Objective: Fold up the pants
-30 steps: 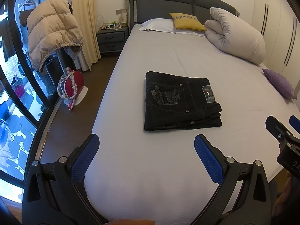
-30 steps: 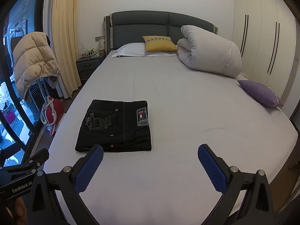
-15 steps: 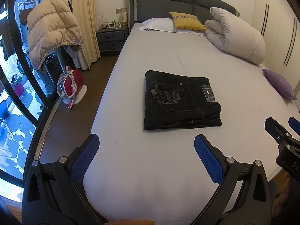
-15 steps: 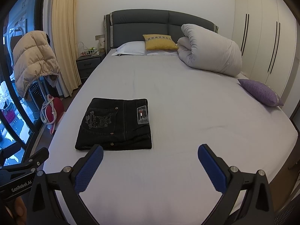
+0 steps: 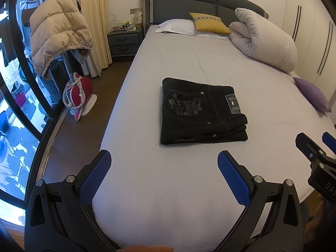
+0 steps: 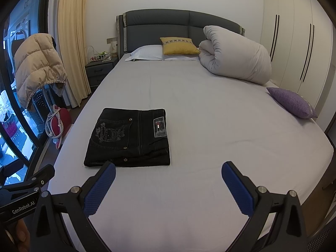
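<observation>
Black jeans point(image 5: 201, 113) lie folded into a flat rectangle on the grey bed sheet point(image 5: 189, 63), back pocket and label up. They also show in the right wrist view point(image 6: 129, 138). My left gripper point(image 5: 163, 163) is open and empty, held above the bed's near end, short of the jeans. My right gripper point(image 6: 168, 174) is open and empty, to the right of the jeans. The right gripper's side shows at the left wrist view's right edge point(image 5: 317, 153).
A rolled white duvet point(image 6: 235, 56), a yellow cushion point(image 6: 178, 46) and a white pillow point(image 6: 147, 52) lie near the headboard. A purple cushion point(image 6: 292, 103) sits at the right edge. A nightstand point(image 5: 124, 42), a beige jacket point(image 5: 56, 31) and a red bag point(image 5: 79, 92) stand left of the bed.
Both grippers have drifted very slightly; the jeans have not moved. Both grippers stay open.
</observation>
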`<state>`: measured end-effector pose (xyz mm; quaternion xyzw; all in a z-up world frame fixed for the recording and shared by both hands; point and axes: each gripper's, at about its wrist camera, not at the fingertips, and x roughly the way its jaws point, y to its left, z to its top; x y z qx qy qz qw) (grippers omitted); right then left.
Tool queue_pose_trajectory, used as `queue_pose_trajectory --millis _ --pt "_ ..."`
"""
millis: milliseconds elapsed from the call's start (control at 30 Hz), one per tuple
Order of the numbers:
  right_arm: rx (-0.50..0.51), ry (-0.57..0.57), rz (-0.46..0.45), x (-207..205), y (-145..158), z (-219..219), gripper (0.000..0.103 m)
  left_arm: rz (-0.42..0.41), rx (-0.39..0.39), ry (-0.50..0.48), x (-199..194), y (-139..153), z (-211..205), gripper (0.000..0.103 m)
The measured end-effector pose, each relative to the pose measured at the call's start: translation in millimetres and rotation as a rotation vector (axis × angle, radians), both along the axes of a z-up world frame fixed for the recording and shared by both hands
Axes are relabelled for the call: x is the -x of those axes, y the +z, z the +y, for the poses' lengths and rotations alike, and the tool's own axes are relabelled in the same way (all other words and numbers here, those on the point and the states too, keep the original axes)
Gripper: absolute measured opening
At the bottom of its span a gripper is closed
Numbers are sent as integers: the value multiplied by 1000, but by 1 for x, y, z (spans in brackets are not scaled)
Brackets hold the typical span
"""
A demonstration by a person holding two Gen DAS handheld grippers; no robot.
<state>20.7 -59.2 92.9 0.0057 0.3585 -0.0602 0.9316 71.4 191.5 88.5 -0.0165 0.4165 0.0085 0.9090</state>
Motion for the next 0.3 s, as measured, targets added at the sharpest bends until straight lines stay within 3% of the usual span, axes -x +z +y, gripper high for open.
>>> queue_pose_trajectory --millis 300 --pt "-7 1 14 1 -2 -6 103 -15 -3 -8 4 1 -1 103"
